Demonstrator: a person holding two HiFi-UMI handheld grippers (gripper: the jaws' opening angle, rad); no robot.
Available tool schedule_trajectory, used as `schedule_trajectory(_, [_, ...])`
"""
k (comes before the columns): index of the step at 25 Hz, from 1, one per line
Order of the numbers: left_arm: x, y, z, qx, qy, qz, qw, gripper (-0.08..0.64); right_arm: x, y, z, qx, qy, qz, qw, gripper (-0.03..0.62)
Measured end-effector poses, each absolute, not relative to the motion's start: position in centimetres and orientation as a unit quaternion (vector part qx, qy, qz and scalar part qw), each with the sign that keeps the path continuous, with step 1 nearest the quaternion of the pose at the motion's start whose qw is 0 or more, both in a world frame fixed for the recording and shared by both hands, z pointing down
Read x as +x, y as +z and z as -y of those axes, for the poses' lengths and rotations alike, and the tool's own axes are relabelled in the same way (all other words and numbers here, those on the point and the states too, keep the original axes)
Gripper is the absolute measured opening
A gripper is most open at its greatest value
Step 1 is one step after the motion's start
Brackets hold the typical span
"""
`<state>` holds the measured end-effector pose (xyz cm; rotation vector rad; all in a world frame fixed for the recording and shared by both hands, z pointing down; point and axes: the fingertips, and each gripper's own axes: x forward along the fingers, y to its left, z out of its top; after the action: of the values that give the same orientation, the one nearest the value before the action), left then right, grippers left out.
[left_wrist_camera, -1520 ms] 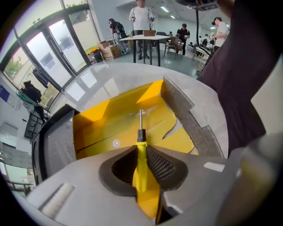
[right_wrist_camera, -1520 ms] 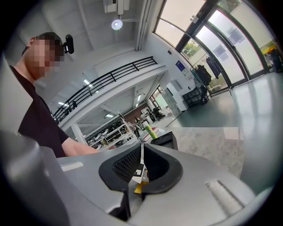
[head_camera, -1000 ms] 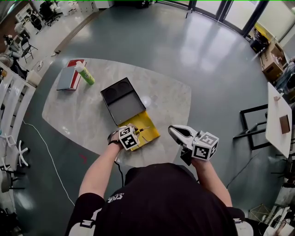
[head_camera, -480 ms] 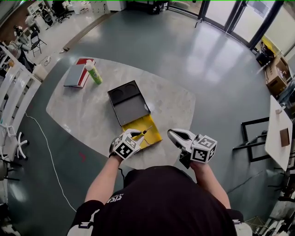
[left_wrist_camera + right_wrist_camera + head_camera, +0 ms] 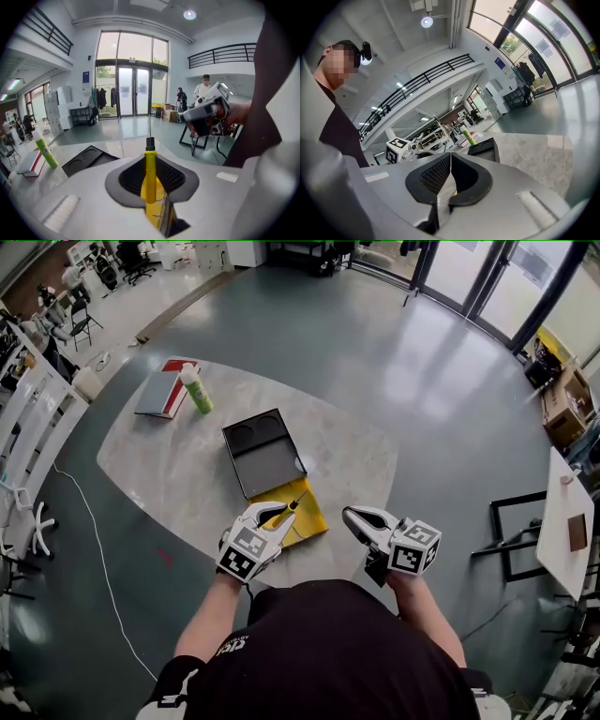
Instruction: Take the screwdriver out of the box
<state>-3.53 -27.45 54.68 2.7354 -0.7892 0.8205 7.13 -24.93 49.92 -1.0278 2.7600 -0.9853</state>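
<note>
My left gripper [image 5: 279, 512] is shut on the yellow handle of the screwdriver [image 5: 292, 504], lifted above the yellow box [image 5: 311, 521] at the table's near edge. In the left gripper view the screwdriver [image 5: 150, 177] stands between the pads of the left gripper [image 5: 150, 161], its black collar and thin metal shaft pointing away. The box's black lid [image 5: 262, 454] lies open behind the yellow base. My right gripper [image 5: 352, 516] hovers to the right of the box, off the table's edge. In its own view the right gripper [image 5: 450, 174] has its pads together with nothing between them.
A green bottle [image 5: 197, 388] and a red and grey book [image 5: 161, 390] lie at the far left of the marble table [image 5: 347, 446]. White chairs [image 5: 28, 437] stand to the left. A black frame [image 5: 511, 521] and a white side table [image 5: 567, 507] stand to the right.
My left gripper has risen out of the yellow box with the screwdriver and rolled, its marker cube turning to face the camera. The right gripper stayed put.
</note>
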Motion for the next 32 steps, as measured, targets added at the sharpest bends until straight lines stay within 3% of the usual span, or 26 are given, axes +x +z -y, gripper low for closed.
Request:
schedule_trajectory(8, [-4.0,47.8,27.5,0.929,0.194,0.309,0.067,0.066,6.9,48.7,25.4,-0.322,-0.307,-0.895,0.027,0.015])
schedule_trajectory(20, [-7.7,43.9,28.8,0.914,0.114,0.382,0.075,0.066,4.9,43.2,25.9,-0.299,-0.210,-0.930,0.032,0.014])
schedule_trajectory(32, [-10.8,42.1,30.1,0.895,0.069,0.436,0.063,0.066,6.6,42.3,26.0,-0.333,-0.192,-0.922,0.049,0.012])
